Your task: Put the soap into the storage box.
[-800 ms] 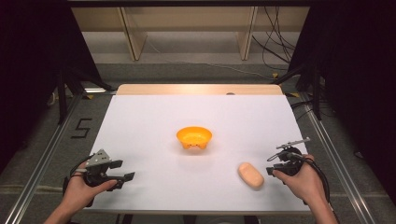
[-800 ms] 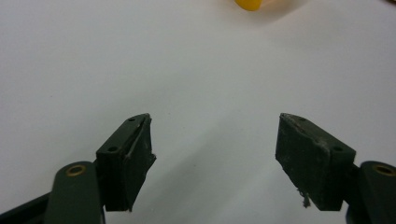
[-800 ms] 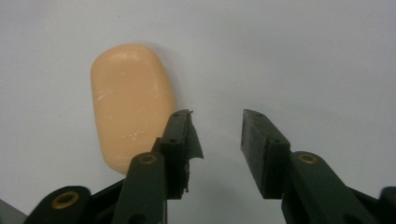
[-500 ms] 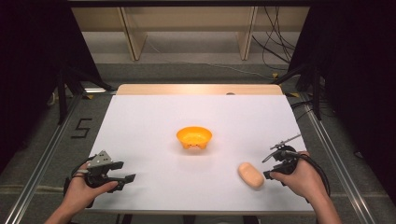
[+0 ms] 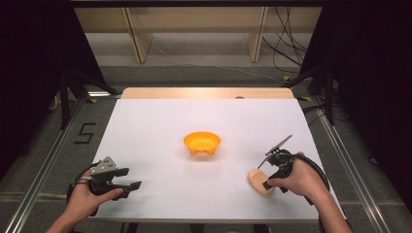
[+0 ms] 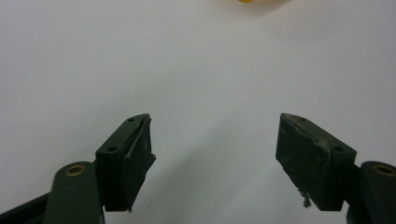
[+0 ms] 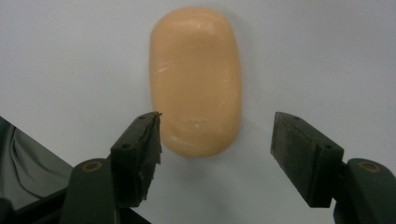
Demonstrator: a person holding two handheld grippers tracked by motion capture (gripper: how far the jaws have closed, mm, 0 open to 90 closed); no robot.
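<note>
so the right gripper (image 7: 215, 135) has slid in from 3 o'clock and now sits right over the peach soap-looking bar (image 7: 196, 79), jaws wide open with its near end between them, nothing gripped yet. Looks like a pickup is coming, maybe for the orange bowl (image 5: 201, 142) at table centre. Bar's near the 5 o'clock edge of the white table (image 5: 155, 121), lots of clear room toward 10 o'clock. Left gripper (image 6: 215, 158) idles open and empty at 7 o'clock
</note>
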